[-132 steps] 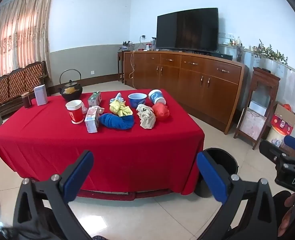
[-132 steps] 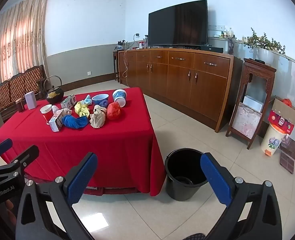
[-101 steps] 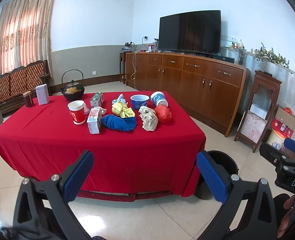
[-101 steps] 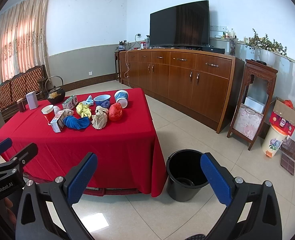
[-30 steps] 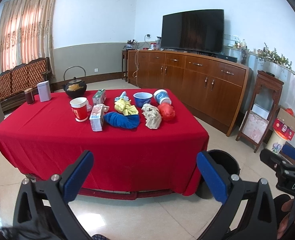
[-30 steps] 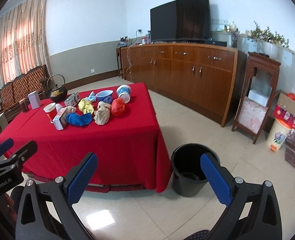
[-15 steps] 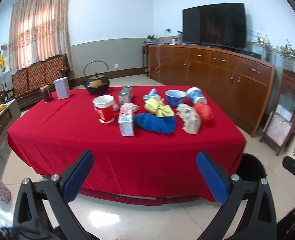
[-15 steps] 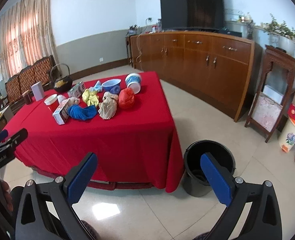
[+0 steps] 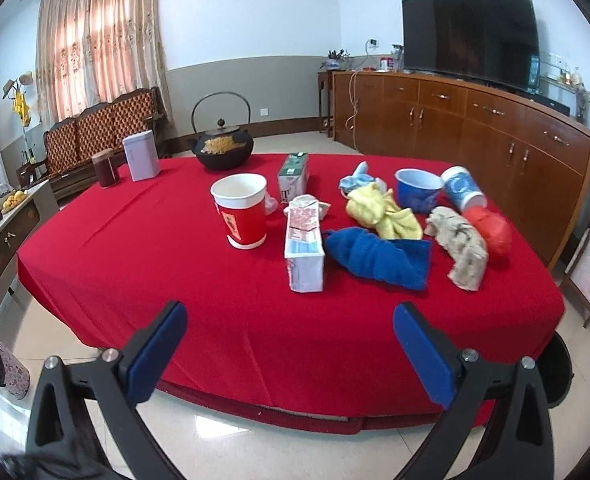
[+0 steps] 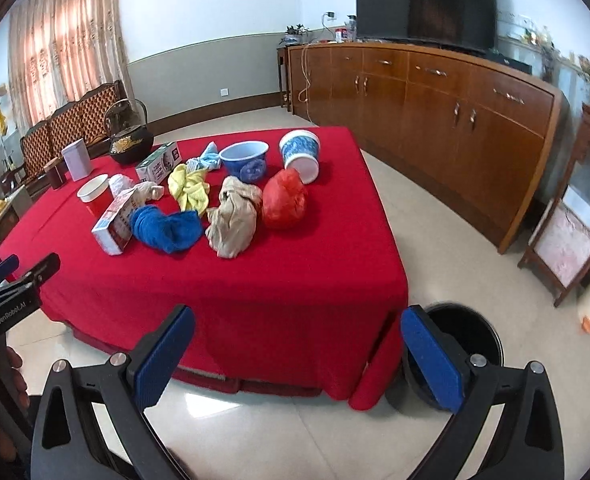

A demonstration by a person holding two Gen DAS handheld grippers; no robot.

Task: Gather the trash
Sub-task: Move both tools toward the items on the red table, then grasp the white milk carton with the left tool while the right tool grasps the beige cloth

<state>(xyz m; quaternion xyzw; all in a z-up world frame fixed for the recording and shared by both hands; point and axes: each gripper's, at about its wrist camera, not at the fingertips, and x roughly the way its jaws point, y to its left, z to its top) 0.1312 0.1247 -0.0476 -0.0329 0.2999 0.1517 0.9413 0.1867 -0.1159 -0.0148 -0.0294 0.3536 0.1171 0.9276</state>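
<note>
Right wrist view showed both grippers, left gripper (image 9: 289, 354) and right gripper (image 10: 297, 356), with fingers spread and empty, every scrap unpicked on the bench (image 10: 279, 264), the black bin (image 10: 465, 340) waiting right.

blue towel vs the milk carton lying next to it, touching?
Touching. Right wrist view: blue towel presses against the carton's side, no red cloth between them. Left wrist view agrees.

Home living room: television (image 9: 469, 36), sideboard (image 9: 475, 120), sofa (image 9: 95, 136).
</note>
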